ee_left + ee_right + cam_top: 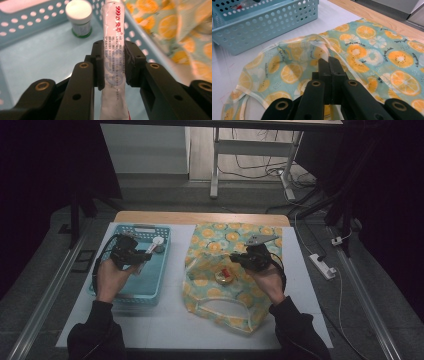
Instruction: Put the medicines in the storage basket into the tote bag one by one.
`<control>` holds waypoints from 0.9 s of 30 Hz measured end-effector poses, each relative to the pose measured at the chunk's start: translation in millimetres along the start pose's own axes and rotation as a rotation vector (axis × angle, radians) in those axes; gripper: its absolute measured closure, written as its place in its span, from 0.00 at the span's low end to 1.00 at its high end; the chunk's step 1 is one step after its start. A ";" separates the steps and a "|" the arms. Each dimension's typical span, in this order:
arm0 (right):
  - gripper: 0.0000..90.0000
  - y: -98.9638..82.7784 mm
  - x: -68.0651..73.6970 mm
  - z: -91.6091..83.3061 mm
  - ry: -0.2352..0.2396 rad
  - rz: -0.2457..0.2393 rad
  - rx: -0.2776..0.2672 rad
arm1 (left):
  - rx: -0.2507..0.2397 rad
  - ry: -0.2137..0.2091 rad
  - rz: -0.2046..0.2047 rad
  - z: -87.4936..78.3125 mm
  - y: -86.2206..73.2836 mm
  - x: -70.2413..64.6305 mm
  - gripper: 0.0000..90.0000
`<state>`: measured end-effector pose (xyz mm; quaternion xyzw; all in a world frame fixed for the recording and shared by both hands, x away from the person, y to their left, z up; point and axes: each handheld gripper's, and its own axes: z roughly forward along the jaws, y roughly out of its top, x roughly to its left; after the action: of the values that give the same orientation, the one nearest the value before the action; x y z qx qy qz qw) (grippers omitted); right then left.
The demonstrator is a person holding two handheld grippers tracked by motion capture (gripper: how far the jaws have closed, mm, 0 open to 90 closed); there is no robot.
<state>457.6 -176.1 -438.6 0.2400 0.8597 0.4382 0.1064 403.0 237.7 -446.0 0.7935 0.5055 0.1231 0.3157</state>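
Note:
My left gripper [136, 254] hovers over the light-blue perforated basket [142, 228], shut on a white tube [112, 37] with red "999" print. The tube stands lengthwise between the pads, both ends sticking out. A small jar with a white lid [78, 12] stands on the basket floor beyond it. To the right lies a teal bag with an orange-slice print [235, 237]. My right gripper [243, 259] is over the bag's middle with its jaws pressed together on a raised fold of the bag's fabric [319, 40]. A small round item [225, 276] shows in the bag's opening.
A white mat [170, 320] covers the table, with the wooden edge [200, 217] at the far side. The basket [262, 22] stands left of the bag, a narrow strip of mat between them. A power strip [322, 265] and cables lie on the floor at the right.

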 end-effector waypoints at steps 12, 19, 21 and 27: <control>1.00 -0.4 -0.7 0.1 -0.001 0.001 0.002 | -0.026 -0.085 0.034 -9.5 11.1 -21.7 0.80; 1.00 -1.1 -1.8 0.0 -0.003 0.008 -0.004 | -0.027 -0.145 0.071 -10.3 18.7 -42.0 0.80; 1.00 -0.8 -1.7 -0.2 -0.003 0.009 -0.006 | -0.024 -0.161 0.082 -9.6 20.9 -48.8 0.80; 1.00 0.2 -1.0 -1.2 -0.003 0.009 -0.010 | -0.009 -0.232 0.137 -0.6 26.5 -73.0 0.80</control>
<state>458.1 -177.4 -437.7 0.2441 0.8563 0.4424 0.1068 388.5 166.0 -420.0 0.8336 0.4096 0.0540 0.3666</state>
